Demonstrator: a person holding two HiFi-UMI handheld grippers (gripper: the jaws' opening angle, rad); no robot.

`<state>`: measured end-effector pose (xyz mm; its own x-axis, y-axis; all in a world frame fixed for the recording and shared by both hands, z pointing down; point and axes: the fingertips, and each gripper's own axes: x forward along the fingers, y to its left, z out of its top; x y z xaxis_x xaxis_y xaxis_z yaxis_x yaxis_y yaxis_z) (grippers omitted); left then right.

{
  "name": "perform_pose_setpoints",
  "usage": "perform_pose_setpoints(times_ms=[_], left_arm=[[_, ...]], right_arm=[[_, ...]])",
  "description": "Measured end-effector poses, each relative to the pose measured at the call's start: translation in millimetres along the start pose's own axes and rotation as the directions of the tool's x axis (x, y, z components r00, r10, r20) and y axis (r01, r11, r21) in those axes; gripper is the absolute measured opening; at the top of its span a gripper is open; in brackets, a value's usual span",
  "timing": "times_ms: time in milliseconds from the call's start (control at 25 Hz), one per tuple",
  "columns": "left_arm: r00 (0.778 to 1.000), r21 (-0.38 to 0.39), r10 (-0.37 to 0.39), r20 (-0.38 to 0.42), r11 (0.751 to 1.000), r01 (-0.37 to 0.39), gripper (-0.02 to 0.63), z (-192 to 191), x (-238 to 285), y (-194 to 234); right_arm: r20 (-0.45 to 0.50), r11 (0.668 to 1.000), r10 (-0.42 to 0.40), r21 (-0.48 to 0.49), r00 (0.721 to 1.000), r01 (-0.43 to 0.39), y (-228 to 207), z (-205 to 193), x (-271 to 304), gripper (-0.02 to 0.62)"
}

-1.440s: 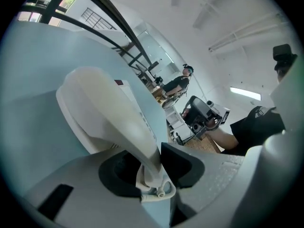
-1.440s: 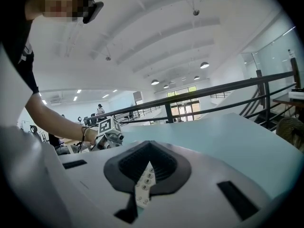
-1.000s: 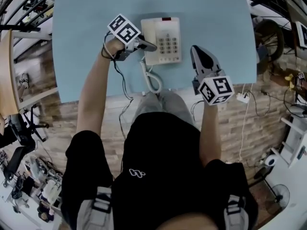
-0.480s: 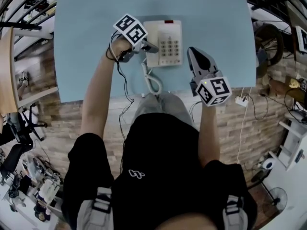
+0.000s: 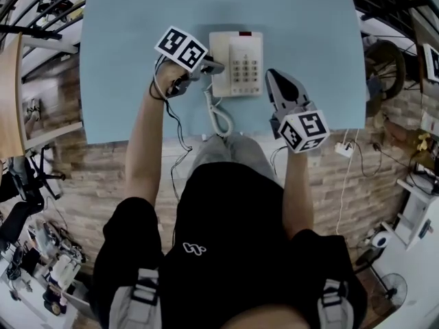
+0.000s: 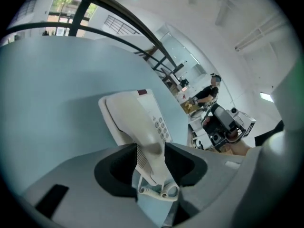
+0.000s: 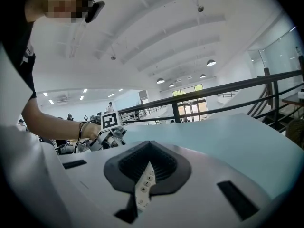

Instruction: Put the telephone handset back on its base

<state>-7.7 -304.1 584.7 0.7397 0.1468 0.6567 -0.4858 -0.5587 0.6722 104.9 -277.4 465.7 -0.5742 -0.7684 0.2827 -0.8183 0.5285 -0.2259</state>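
Note:
A white telephone base (image 5: 241, 64) with a keypad stands on the light blue table (image 5: 123, 60). Its white handset (image 5: 218, 57) lies along the base's left side, with the coiled cord (image 5: 219, 115) trailing toward me. My left gripper (image 5: 208, 66) reaches in from the left. In the left gripper view the handset (image 6: 137, 122) has its near end between the jaws of the left gripper (image 6: 151, 163), which are opening and no longer clamp it. My right gripper (image 5: 276, 79) hovers just right of the base, shut and empty. Through its slit, the right gripper (image 7: 146, 167) shows a strip of keypad (image 7: 141, 189).
The table's near edge runs just below the phone, with wood flooring and cables beyond it. A railing (image 7: 213, 99) lines the far side. A power strip (image 5: 341, 149) lies on the floor at right. A wooden chair (image 5: 10, 101) stands at left.
The left gripper's jaws have spread around the handset, which stays lying on the base. The right gripper has drifted a little left, closer to the phone.

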Motion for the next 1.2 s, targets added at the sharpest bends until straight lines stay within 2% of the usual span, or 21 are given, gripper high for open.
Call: perform_pose_setpoints(times_ms=[80,160,280,360,440,560,680,720,840,880,920,1040,1080,1120,1200], left_arm=[[0.993,-0.039,0.048,0.112,0.998,-0.044,0.178,6,-16,5],[0.959,-0.081,0.097,0.265,0.994,-0.078,0.175,16,-37,6],[0.874,-0.093,0.131,0.469,0.991,-0.099,0.160,27,-66,-10],[0.815,-0.073,0.159,0.557,0.987,-0.143,0.129,31,-82,-27],[0.754,-0.048,0.198,0.626,0.975,-0.217,0.078,35,-98,-42],[0.650,-0.011,0.247,0.718,0.939,-0.345,0.002,42,-123,-66],[0.538,-0.006,0.267,0.800,0.899,-0.438,0.002,47,-150,-91],[0.487,-0.024,0.275,0.829,0.888,-0.459,0.000,48,-162,-97],[0.304,-0.151,0.339,0.890,0.850,-0.505,0.000,44,-202,-109],[0.251,-0.194,0.366,0.896,0.832,-0.519,0.000,41,-210,-112],[0.204,-0.233,0.395,0.896,0.808,-0.541,-0.002,38,-217,-115],[0.074,-0.331,0.475,0.877,0.707,-0.625,0.000,27,-231,-118],[0.045,-0.345,0.481,0.876,0.688,-0.639,0.000,25,-233,-120],[0.030,-0.347,0.477,0.879,0.681,-0.645,0.000,24,-232,-122],[0.024,-0.341,0.464,0.885,0.683,-0.646,0.000,27,-228,-125]], right_arm=[[0.005,1.000,0.005,-0.005,1.000,-0.005,3,3,2,-0.006],[0.011,1.000,0.014,-0.013,1.000,-0.014,5,7,6,-0.006],[0.026,0.999,0.035,-0.025,0.999,-0.034,13,14,12,-0.006],[0.038,0.998,0.050,-0.033,0.998,-0.048,19,19,15,-0.006],[0.053,0.997,0.061,-0.043,0.997,-0.059,26,28,20,-0.006],[0.088,0.995,0.080,-0.062,0.993,-0.074,40,46,34,-0.006],[0.138,0.991,0.103,-0.097,0.985,-0.090,56,73,48,-0.006],[0.161,0.990,0.110,-0.108,0.981,-0.093,62,83,52,-0.006],[0.231,0.989,0.102,-0.125,0.968,-0.074,75,113,56,-0.006],[0.250,0.991,0.088,-0.123,0.964,-0.058,75,120,55,-0.006],[0.265,0.992,0.070,-0.119,0.962,-0.040,75,126,53,-0.006],[0.285,0.992,0.034,-0.128,0.958,0.003,80,132,46,-0.006],[0.281,0.990,0.029,-0.137,0.959,0.010,82,130,45,-0.006],[0.273,0.989,0.023,-0.146,0.962,0.018,82,127,45,-0.006],[0.258,0.986,0.008,-0.161,0.966,0.035,79,122,44,-0.006]])
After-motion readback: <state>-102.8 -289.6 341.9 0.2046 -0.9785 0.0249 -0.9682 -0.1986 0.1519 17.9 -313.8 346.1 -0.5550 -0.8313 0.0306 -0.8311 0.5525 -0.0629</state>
